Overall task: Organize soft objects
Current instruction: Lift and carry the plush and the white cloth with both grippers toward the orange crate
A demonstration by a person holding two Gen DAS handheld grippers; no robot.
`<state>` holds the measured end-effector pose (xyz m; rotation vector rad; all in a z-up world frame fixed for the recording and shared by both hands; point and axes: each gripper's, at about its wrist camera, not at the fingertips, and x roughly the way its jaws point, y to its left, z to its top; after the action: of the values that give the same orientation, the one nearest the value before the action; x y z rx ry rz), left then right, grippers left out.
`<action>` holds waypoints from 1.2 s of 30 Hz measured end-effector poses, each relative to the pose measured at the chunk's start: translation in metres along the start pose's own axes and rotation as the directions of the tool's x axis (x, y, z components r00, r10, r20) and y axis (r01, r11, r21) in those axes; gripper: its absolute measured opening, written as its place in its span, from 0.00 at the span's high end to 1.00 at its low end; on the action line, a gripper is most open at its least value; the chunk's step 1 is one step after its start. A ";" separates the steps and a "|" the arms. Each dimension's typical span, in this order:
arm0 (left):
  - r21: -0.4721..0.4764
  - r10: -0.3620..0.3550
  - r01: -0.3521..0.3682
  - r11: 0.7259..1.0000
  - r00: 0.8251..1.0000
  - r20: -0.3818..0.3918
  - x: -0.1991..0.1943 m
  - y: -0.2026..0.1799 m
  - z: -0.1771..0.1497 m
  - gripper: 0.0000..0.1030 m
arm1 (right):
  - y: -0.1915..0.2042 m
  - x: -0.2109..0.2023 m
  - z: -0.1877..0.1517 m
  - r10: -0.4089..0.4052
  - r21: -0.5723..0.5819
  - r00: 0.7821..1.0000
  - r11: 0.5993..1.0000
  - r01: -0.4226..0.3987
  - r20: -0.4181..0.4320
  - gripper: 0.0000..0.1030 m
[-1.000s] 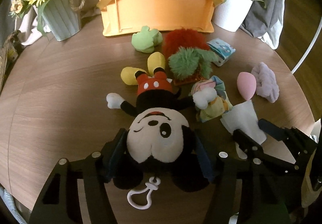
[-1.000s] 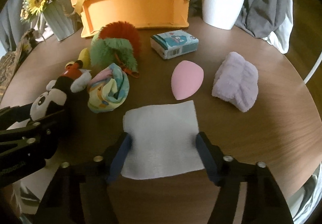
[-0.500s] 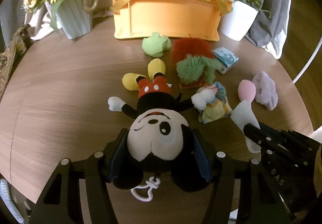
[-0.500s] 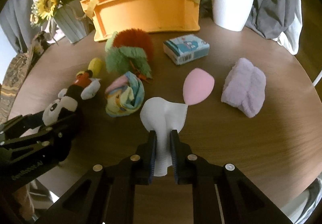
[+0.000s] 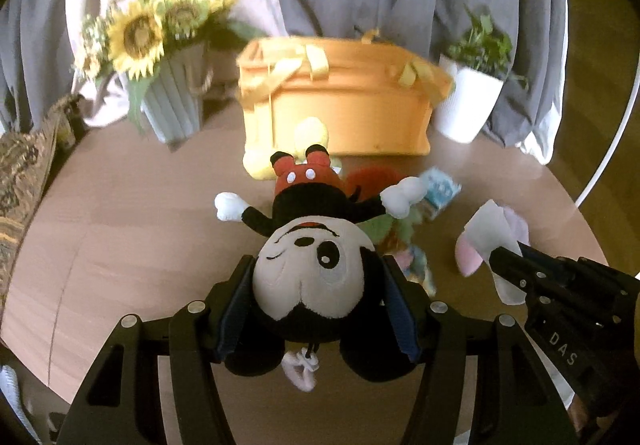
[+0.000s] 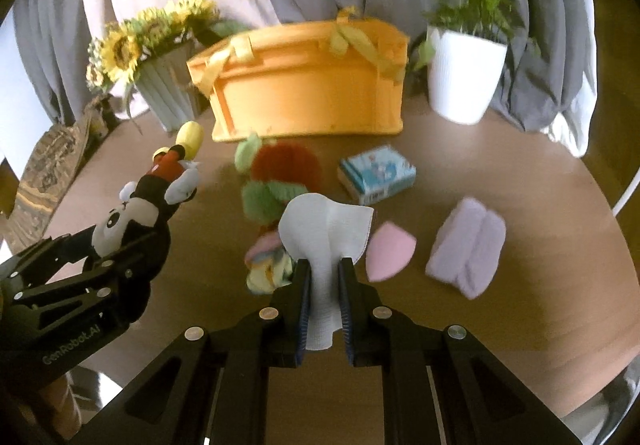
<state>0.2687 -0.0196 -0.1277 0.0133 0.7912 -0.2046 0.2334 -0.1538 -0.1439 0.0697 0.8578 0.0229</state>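
Note:
My left gripper (image 5: pixel 316 281) is shut on the head of a Mickey Mouse plush (image 5: pixel 312 269) and holds it above the round wooden table (image 5: pixel 120 221); the plush also shows in the right wrist view (image 6: pixel 148 201). My right gripper (image 6: pixel 324 271) is shut on a white cloth (image 6: pixel 324 229), lifted off the table; the cloth also shows in the left wrist view (image 5: pixel 490 233). An orange basket (image 6: pixel 304 93) with yellow handles stands at the back of the table. On the table lie a red and green fluffy toy (image 6: pixel 280 177), a multicoloured cloth bundle (image 6: pixel 266 265), a pink sponge (image 6: pixel 390 251) and a lilac towel (image 6: pixel 466 245).
A tissue pack (image 6: pixel 378 173) lies in front of the basket. A sunflower vase (image 6: pixel 160 77) stands at the back left and a white plant pot (image 6: pixel 464 77) at the back right. Grey curtains hang behind. A small green soft toy (image 6: pixel 246 151) lies beside the basket.
Both grippers have risen and tilted up with their loads. The Mickey plush and the white cloth are now clear of the table. The right gripper closed on the cloth a second ago.

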 end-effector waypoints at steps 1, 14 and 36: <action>-0.001 -0.002 0.002 1.000 1.000 0.015 -0.003 0.000 0.005 0.41 | 0.000 -0.003 0.003 0.002 -0.001 1.000 1.000 -0.002 0.012 0.85; -0.002 0.000 0.000 1.000 0.988 0.153 -0.025 -0.005 0.051 0.41 | -0.002 -0.031 0.050 0.021 -0.005 0.986 1.000 -0.020 0.165 0.85; 0.019 0.009 -0.016 1.000 0.949 0.315 -0.031 -0.009 0.124 0.41 | -0.007 -0.045 0.125 0.055 -0.027 0.928 0.998 -0.049 0.369 0.85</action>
<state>0.3331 -0.0335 -0.0174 0.0054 0.4694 -0.1972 0.2985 -0.1699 -0.0293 0.0777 0.4774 0.0649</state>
